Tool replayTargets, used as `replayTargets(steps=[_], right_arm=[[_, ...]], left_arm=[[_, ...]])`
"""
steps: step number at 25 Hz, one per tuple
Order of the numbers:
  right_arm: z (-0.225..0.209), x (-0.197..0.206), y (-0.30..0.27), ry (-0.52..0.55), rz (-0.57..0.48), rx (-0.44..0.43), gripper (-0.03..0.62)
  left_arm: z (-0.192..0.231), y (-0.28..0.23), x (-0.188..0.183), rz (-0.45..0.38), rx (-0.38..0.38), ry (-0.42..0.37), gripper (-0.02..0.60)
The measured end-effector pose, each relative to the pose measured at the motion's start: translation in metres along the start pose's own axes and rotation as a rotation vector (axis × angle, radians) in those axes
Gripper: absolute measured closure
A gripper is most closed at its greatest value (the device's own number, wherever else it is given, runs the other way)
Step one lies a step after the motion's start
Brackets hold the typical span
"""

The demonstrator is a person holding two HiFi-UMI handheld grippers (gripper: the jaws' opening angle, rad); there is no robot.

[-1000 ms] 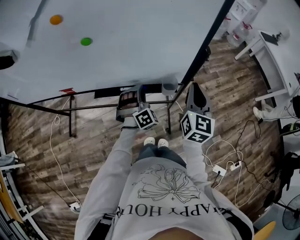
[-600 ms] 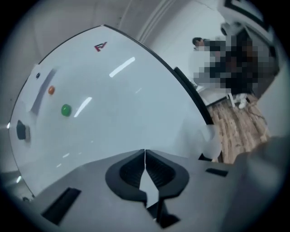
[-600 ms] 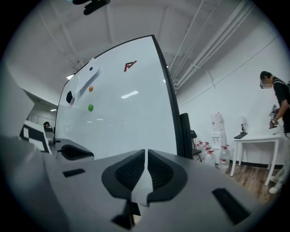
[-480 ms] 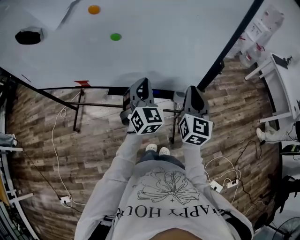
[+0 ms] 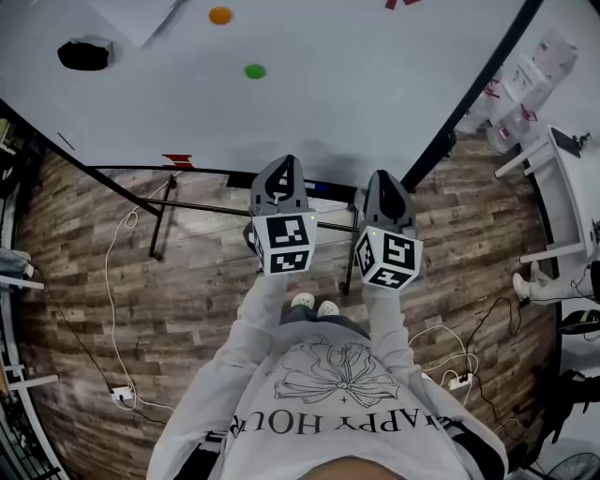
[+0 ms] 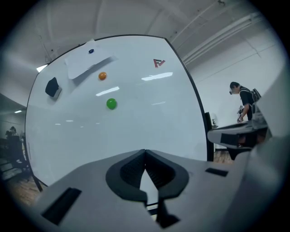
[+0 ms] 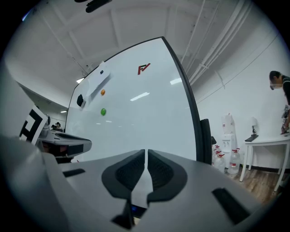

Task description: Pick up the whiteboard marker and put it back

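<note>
No whiteboard marker shows clearly in any view. The big whiteboard (image 5: 328, 94) stands right in front of me, its tray (image 5: 211, 174) along the lower edge. My left gripper (image 5: 280, 170) is raised in front of the tray; its jaws meet at the tips with nothing between them (image 6: 145, 152). Beside it on the right, my right gripper (image 5: 386, 178) points level at the board, jaws shut and empty (image 7: 146, 152). Each gripper shows in the other's view: the right gripper (image 6: 240, 133) and the left gripper (image 7: 63, 142).
On the board are a green magnet (image 5: 254, 71), an orange magnet (image 5: 220, 15), a black eraser (image 5: 84, 54) and a sheet of paper (image 6: 88, 63). Cables (image 5: 112, 281) lie on the wood floor. Water bottles (image 7: 229, 158) and a white table (image 7: 267, 142) stand right; a person (image 6: 242, 102) is beyond.
The left gripper has risen from the tray and rolled, so its marker cube now faces up. The right gripper has shifted slightly. The board sits lower and closer in the head view.
</note>
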State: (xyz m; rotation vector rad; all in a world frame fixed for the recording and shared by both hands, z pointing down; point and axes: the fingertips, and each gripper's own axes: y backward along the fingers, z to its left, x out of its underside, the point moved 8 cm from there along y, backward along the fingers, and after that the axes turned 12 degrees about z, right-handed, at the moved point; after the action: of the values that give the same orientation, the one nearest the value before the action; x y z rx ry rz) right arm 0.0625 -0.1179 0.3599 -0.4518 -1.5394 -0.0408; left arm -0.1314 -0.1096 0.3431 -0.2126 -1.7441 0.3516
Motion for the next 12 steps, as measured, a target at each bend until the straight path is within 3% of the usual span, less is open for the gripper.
replayTargets(steps=[12], right_arm=[[0.0066,-0.0022,-0.0005,0.006,-0.004,-0.019,0.579]], left_arm=[[0.0101,0.0083,0.0063,-0.001,-0.027,0.062,0.575]])
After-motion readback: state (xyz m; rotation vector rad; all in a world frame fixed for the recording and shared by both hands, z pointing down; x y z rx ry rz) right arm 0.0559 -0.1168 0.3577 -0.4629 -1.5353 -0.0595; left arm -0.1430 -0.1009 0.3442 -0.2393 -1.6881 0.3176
